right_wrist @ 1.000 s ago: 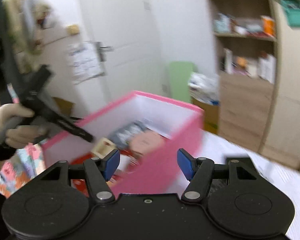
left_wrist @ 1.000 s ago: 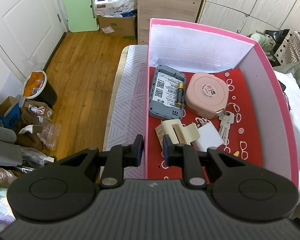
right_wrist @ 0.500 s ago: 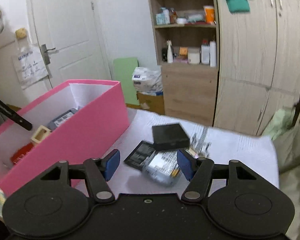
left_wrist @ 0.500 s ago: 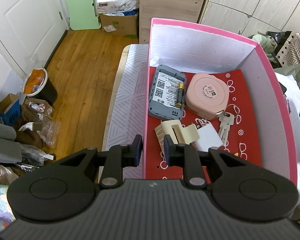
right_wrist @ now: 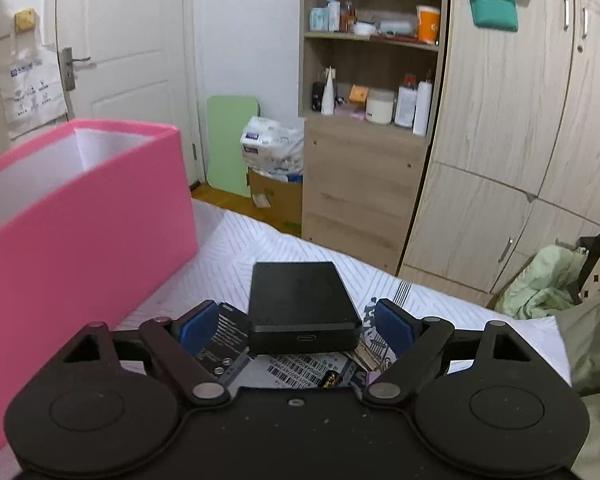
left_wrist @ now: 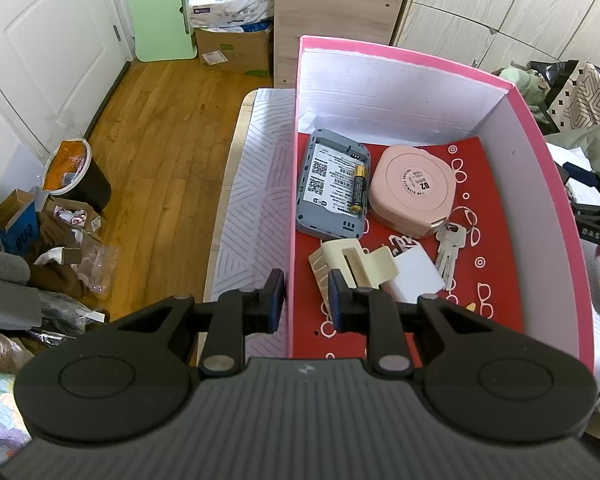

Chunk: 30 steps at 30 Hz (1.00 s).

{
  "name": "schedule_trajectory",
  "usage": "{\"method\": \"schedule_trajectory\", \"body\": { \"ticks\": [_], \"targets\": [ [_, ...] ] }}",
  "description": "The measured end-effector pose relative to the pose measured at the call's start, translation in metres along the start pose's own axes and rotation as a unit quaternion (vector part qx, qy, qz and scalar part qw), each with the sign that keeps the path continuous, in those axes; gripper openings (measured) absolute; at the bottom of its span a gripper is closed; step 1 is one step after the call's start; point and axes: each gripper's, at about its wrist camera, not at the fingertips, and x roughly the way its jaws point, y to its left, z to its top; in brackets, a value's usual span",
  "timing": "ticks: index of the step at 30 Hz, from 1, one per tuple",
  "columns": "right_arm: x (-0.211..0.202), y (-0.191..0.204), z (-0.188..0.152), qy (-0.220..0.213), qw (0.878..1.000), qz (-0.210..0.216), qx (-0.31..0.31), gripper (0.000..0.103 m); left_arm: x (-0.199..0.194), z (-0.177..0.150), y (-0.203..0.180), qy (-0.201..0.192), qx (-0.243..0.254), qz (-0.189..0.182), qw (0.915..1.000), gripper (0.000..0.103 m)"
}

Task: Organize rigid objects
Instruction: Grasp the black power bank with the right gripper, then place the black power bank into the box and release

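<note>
Right gripper (right_wrist: 296,330) jaws just spreading wide around the black box (right_wrist: 300,304) at lower centre – pickup next; left gripper (left_wrist: 302,298) pinches the pink bin (left_wrist: 292,208) wall.

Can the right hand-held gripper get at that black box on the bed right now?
Probably yes: the right hand-held gripper has just opened wide, and the black box lies between its pads with nothing on top.

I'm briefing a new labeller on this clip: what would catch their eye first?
The bright pink box dominates, its red floor holding a grey device with a battery on it, a pink round case and keys. The left gripper straddles its near wall. Outside, the right gripper brackets a black box, fingers not touching.
</note>
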Motion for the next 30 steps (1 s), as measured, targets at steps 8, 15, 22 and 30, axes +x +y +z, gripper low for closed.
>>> {"method": "schedule_trajectory", "body": {
  "ticks": [8, 15, 22, 30],
  "targets": [
    [0.002, 0.003, -0.003, 0.008, 1.0, 0.011, 0.005, 0.067, 0.0, 0.0, -0.001, -0.001, 0.004, 0.002, 1.0, 0.021],
    [-0.028, 0.018, 0.0, -0.021, 0.999, 0.014, -0.023, 0.067, 0.0, 0.0, -0.002, -0.003, 0.007, 0.004, 1.0, 0.021],
    [-0.075, 0.035, 0.013, -0.069, 0.996, 0.037, -0.037, 0.067, 0.0, -0.003, -0.004, -0.006, 0.008, 0.005, 0.9999, 0.021],
    [-0.109, 0.067, 0.061, -0.061, 0.965, 0.245, -0.074, 0.067, -0.001, 0.0, -0.003, -0.002, 0.01, 0.001, 1.0, 0.021]
  ]
}}
